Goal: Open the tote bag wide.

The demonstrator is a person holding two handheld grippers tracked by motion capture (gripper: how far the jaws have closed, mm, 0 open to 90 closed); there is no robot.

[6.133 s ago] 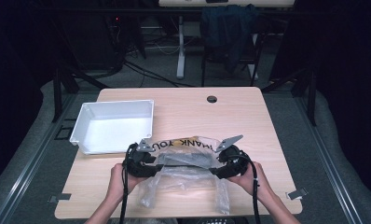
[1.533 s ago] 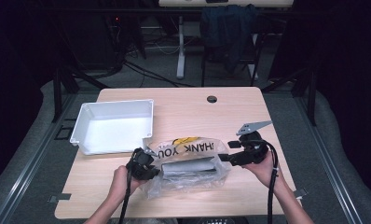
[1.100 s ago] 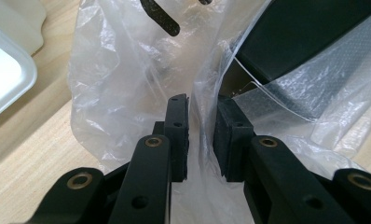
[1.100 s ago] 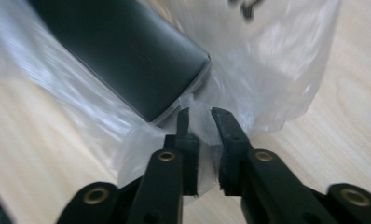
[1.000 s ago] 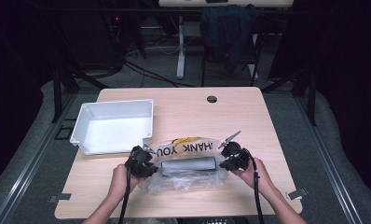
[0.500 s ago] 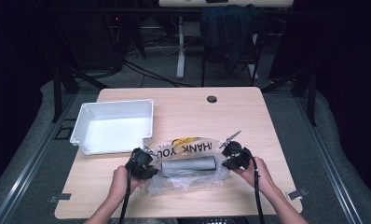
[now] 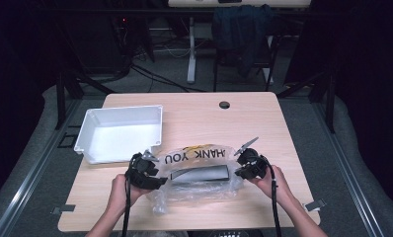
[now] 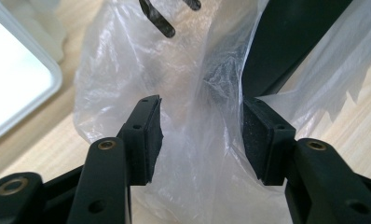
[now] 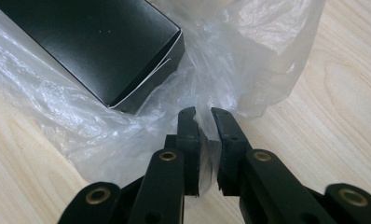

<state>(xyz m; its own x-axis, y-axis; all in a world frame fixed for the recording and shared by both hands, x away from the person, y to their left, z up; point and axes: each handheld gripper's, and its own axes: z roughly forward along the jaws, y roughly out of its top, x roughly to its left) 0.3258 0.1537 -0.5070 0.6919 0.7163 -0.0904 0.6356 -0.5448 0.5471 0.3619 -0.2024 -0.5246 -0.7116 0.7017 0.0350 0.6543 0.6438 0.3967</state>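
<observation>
High view: plastic bag (image 7: 199, 170) with black box (image 7: 200, 174) inside lay near the surface's front edge, between left gripper (image 7: 146, 170) and right gripper (image 7: 247, 163); white tray (image 7: 120, 132) by the left edge.

Left gripper view: jaws stood apart around bunched bag film (image 8: 200, 140). Step judged: taking hold of both bag ends; next, closing here.

Right gripper view: jaws pinched film (image 9: 207, 135), box (image 9: 95, 44) just beyond.

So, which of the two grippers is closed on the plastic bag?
The right gripper: its jaws pinch a fold of the plastic bag. The left gripper stands open around it.
</observation>
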